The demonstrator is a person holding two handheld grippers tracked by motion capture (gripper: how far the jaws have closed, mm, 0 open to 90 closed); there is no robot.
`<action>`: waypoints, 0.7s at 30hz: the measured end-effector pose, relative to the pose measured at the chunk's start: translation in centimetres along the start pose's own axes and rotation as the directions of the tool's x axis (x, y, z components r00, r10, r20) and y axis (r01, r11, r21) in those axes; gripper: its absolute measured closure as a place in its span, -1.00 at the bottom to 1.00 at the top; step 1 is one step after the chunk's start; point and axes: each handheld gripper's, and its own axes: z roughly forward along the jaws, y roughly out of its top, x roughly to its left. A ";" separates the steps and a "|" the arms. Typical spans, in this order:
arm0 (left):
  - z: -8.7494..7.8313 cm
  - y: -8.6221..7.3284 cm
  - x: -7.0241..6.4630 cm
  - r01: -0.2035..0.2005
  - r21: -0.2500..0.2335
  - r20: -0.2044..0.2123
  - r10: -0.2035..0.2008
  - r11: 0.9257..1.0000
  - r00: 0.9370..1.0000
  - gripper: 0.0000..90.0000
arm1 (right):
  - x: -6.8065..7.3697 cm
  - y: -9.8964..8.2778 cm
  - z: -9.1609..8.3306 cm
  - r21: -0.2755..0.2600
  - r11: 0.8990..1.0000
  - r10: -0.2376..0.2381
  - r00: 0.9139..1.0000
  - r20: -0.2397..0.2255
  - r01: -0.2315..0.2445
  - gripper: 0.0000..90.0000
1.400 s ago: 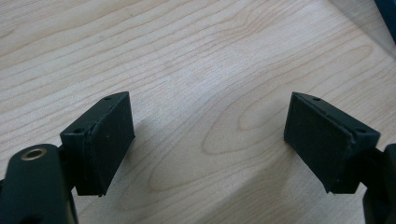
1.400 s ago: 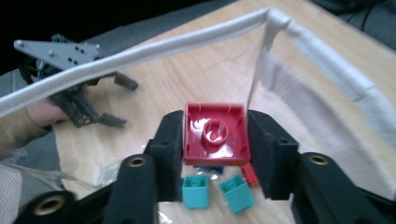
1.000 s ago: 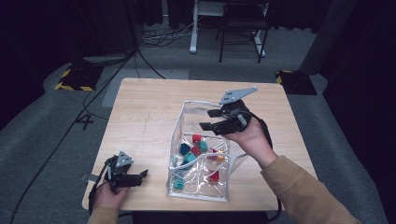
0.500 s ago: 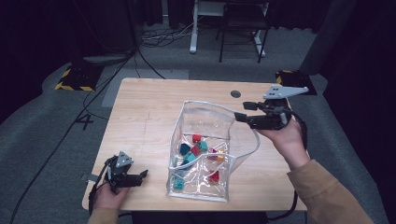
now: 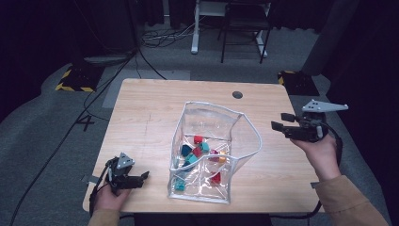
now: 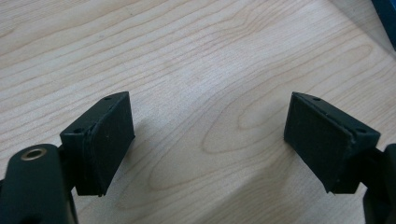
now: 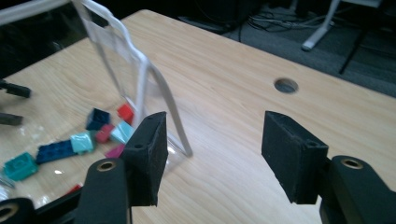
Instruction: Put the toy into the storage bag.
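On a wooden table [image 5: 155, 117] in a dark room, a clear plastic bag [image 5: 214, 150] of coloured bricks [image 5: 197, 150] stands between two wide-open, empty tools: left of the right hand-held gripper [image 5: 282, 126], well right of the left hand-held gripper [image 5: 141, 178], which hovers low over bare wood.

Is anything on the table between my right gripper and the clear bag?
Nothing visible. Only bare table lies between the open right gripper and the clear bag; in the right gripper view the bag's white rim stands just beyond the jaws.
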 end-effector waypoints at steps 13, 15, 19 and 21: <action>0.0 0.0 0.0 -0.001 0.000 0.000 0.001 1.000 1.000 -0.64 | -3.9 -9.8 -1.2 0.075 0.985 0.150 0.985 0.088 -0.156 -0.09; 0.0 0.0 0.0 0.000 0.001 0.001 0.000 1.000 1.000 -0.64 | -4.2 -11.1 -1.2 0.088 0.981 0.166 0.982 0.094 -0.174 -0.09; 0.0 0.0 0.0 -0.001 0.002 0.001 0.001 1.000 1.000 -0.64 | -4.4 -13.6 -1.0 0.107 0.972 0.197 0.975 0.103 -0.207 -0.09; 0.0 0.0 0.0 0.000 0.001 0.001 0.000 1.000 1.000 -0.64 | -4.5 -14.9 -0.8 0.110 0.972 0.197 0.974 0.113 -0.210 -0.11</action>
